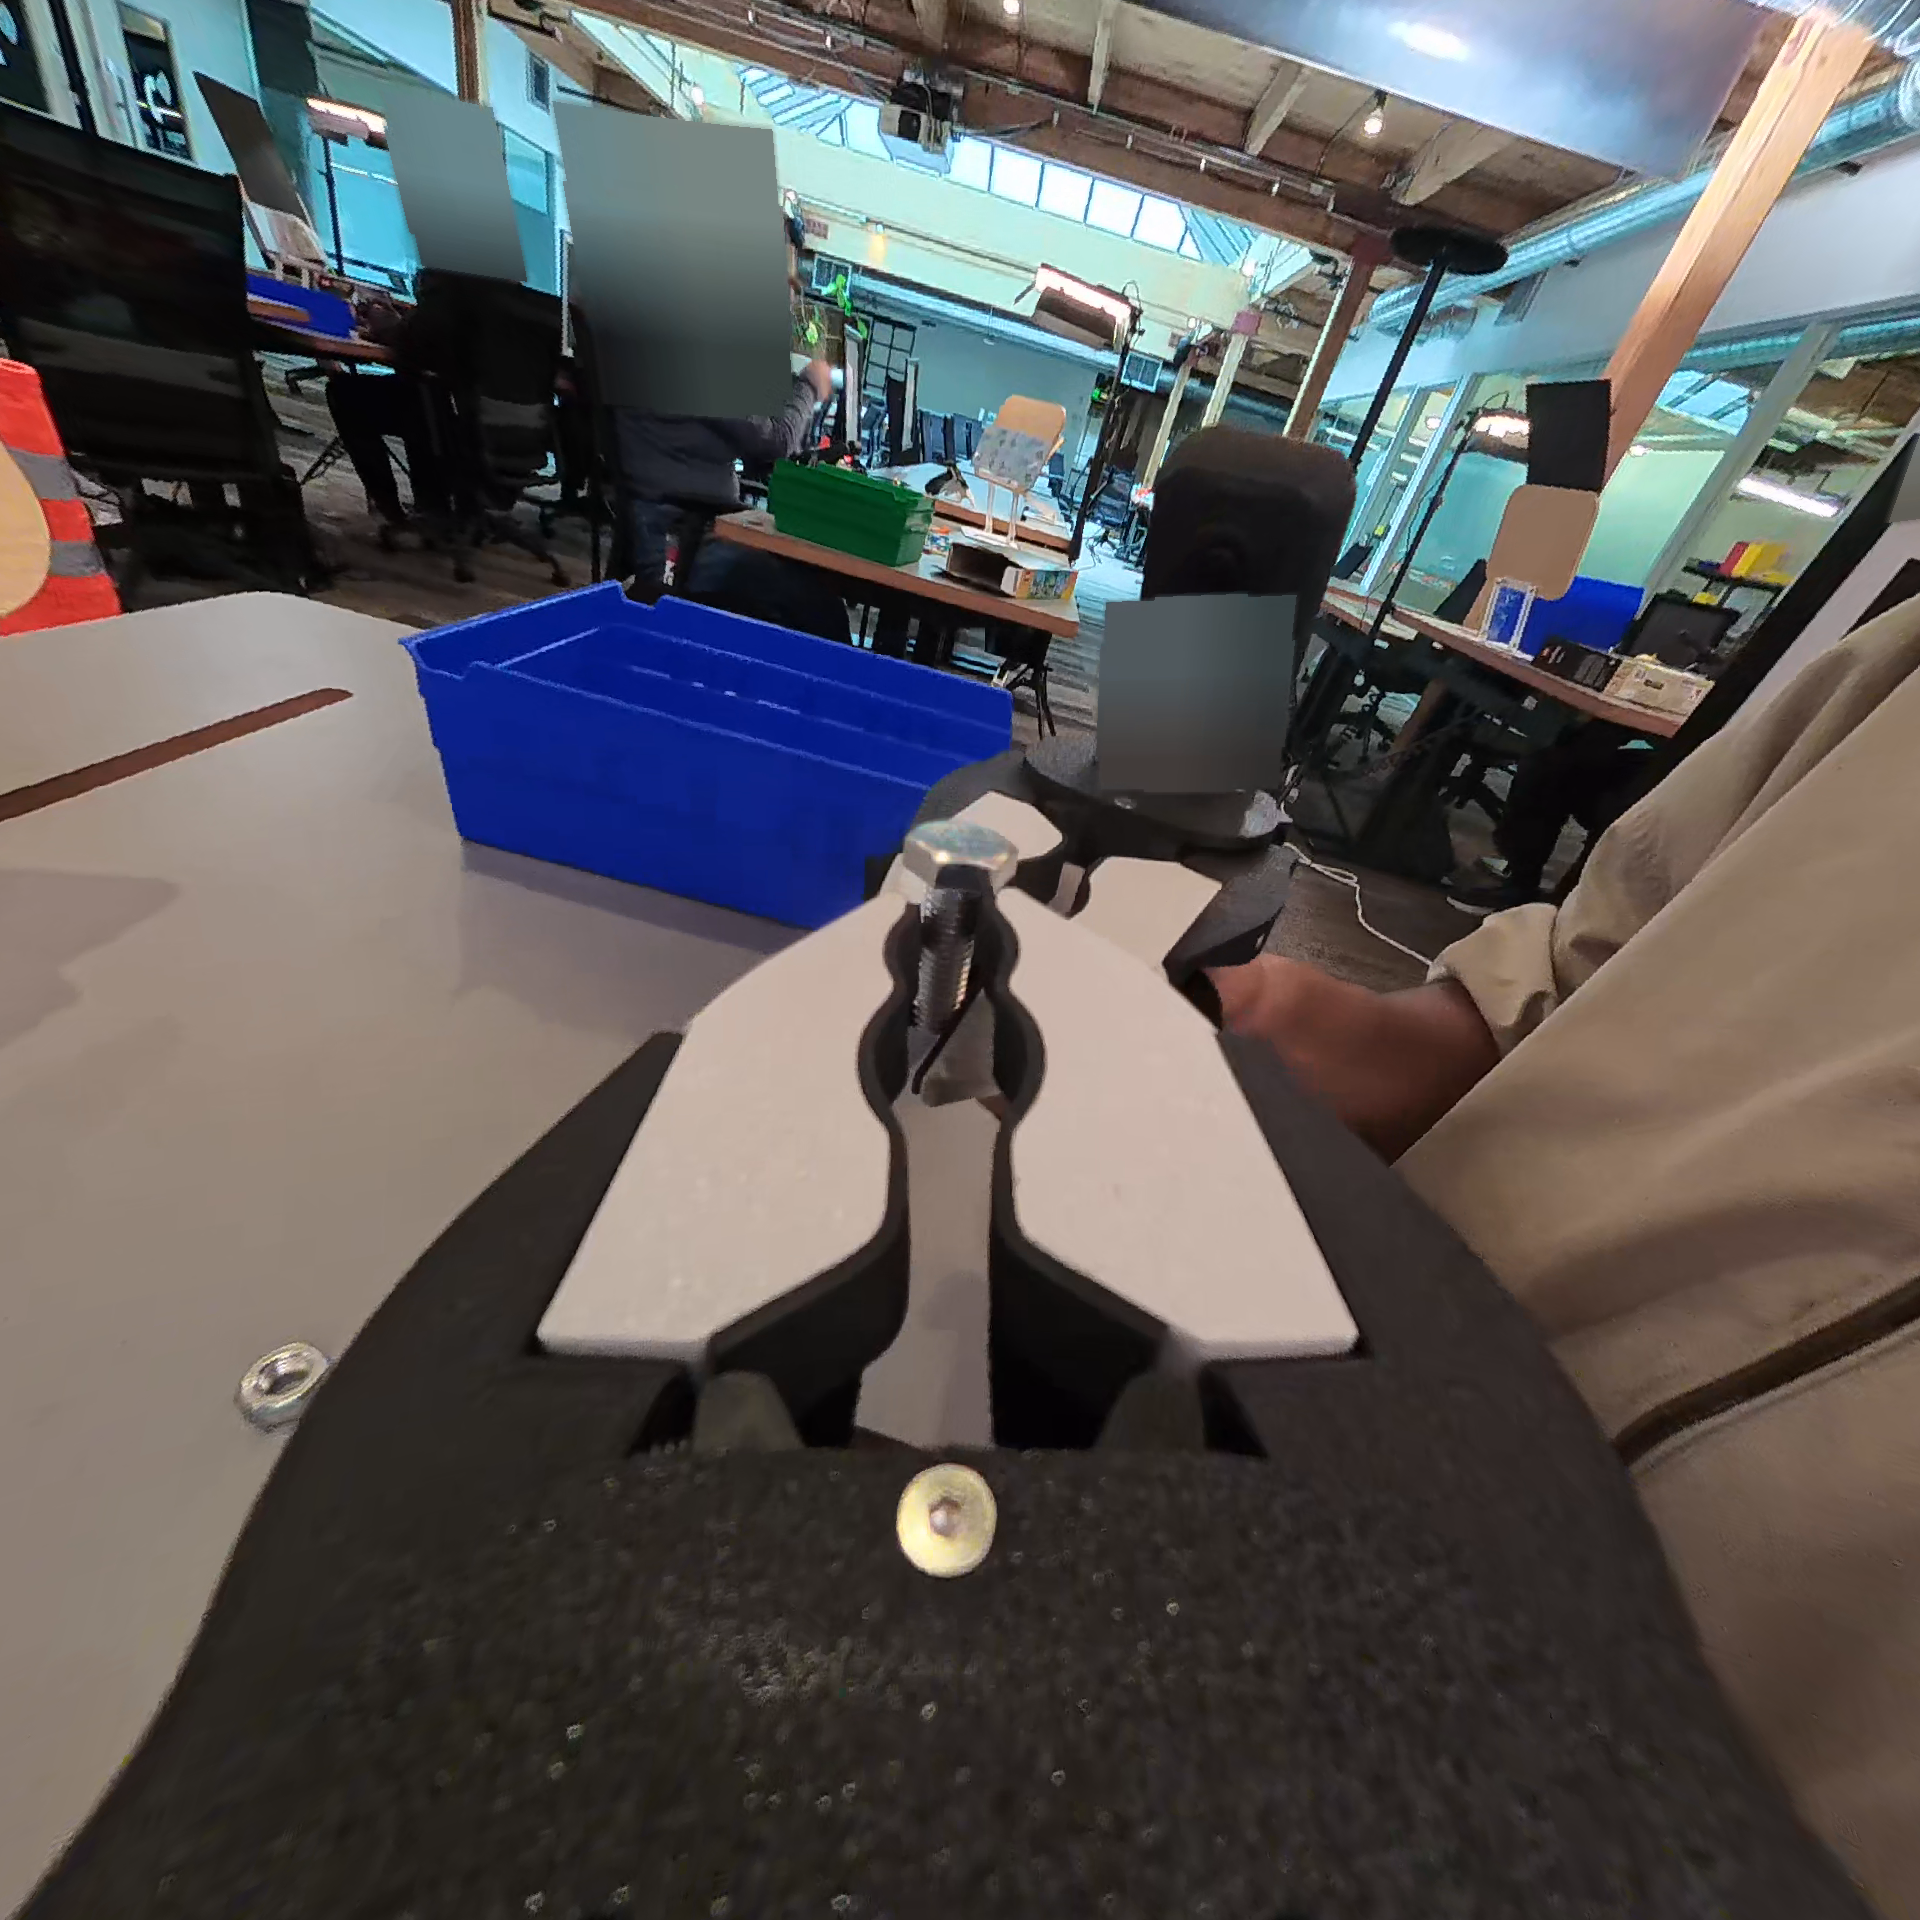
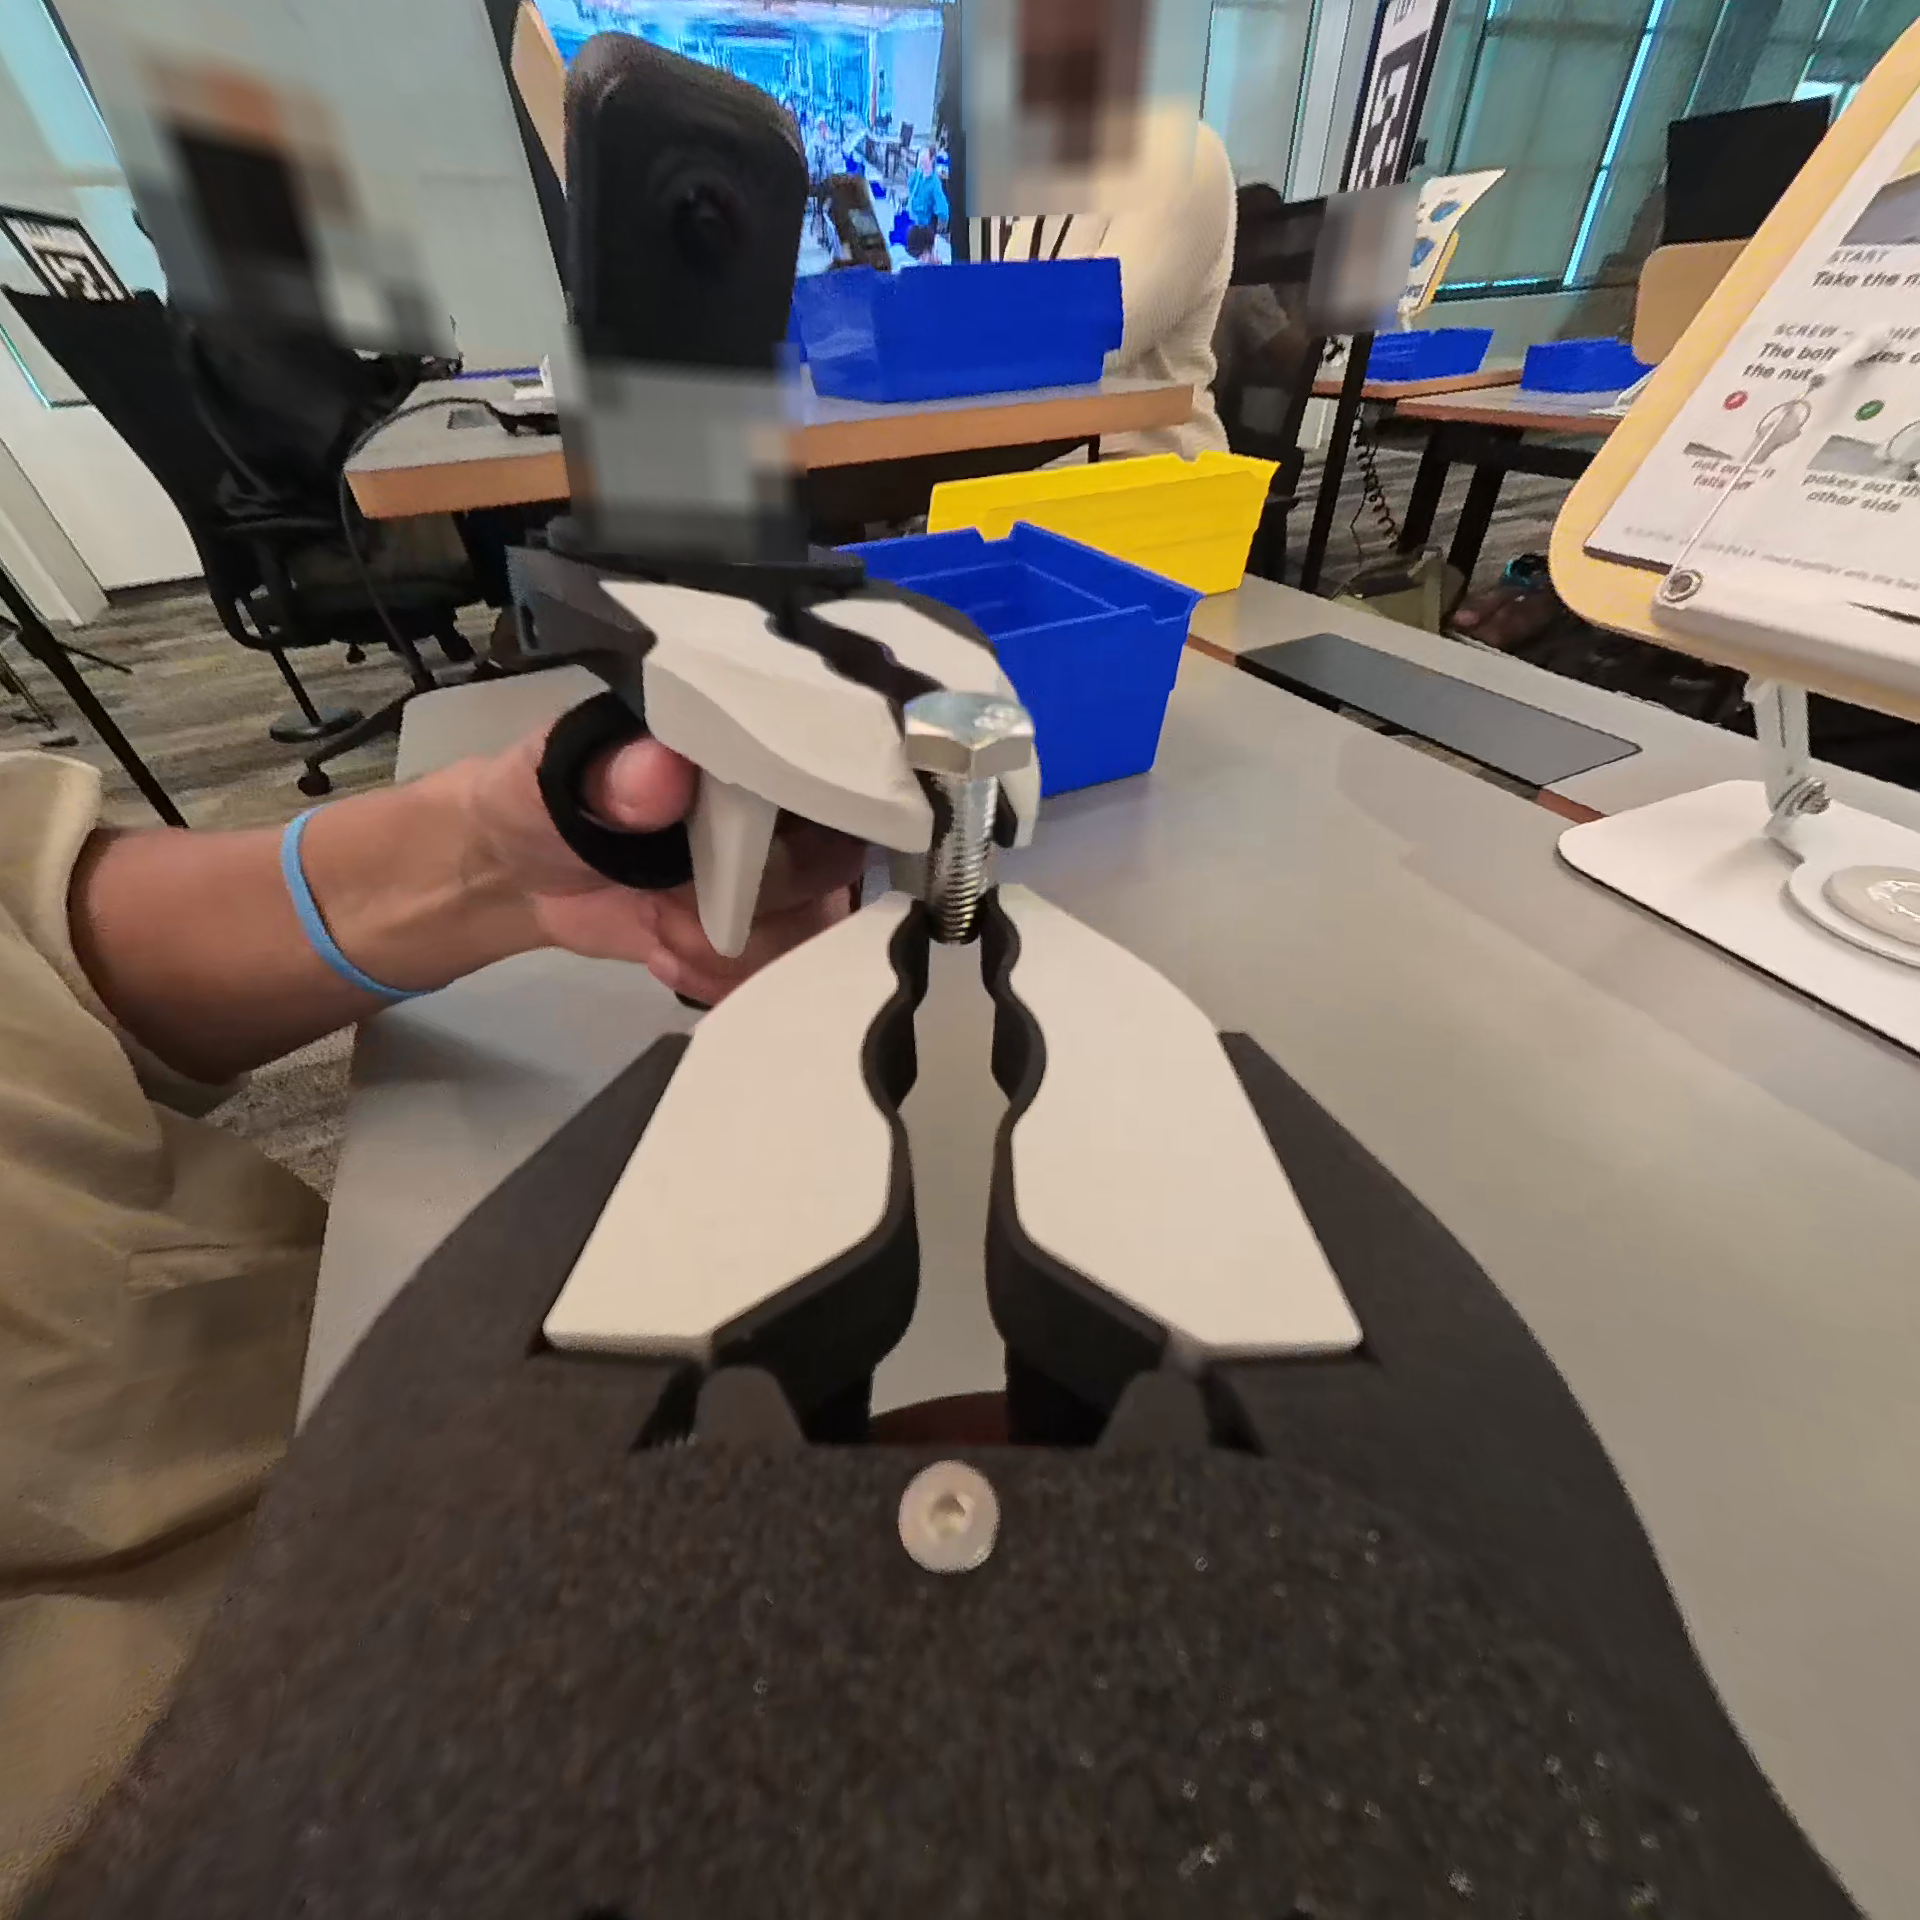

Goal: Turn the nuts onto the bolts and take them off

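A silver hex bolt (image 1: 958, 854) stands upright, head up, above the grey table (image 1: 260, 1039). My left gripper (image 1: 948, 940) is shut on its threaded shank. In the right wrist view the left gripper (image 2: 966, 821) grips the bolt (image 2: 966, 727) just under the head. My right gripper (image 2: 951, 935) is shut on the lower end of the thread. Its white fingers (image 1: 1138, 904) show beyond the bolt in the left wrist view. A loose silver nut (image 1: 281, 1382) lies on the table at the lower left. I see no nut on the bolt.
A blue bin (image 1: 707, 769) stands on the table behind the bolt, and it shows in the right wrist view (image 2: 1081, 644). A yellow bin (image 2: 1112, 509) sits farther back. An instruction stand (image 2: 1766, 416) with a white base (image 2: 1662, 862) is at the right. An orange cone (image 1: 52, 499) stands far left. Both grippers' tips are close together, under 4 cm apart.
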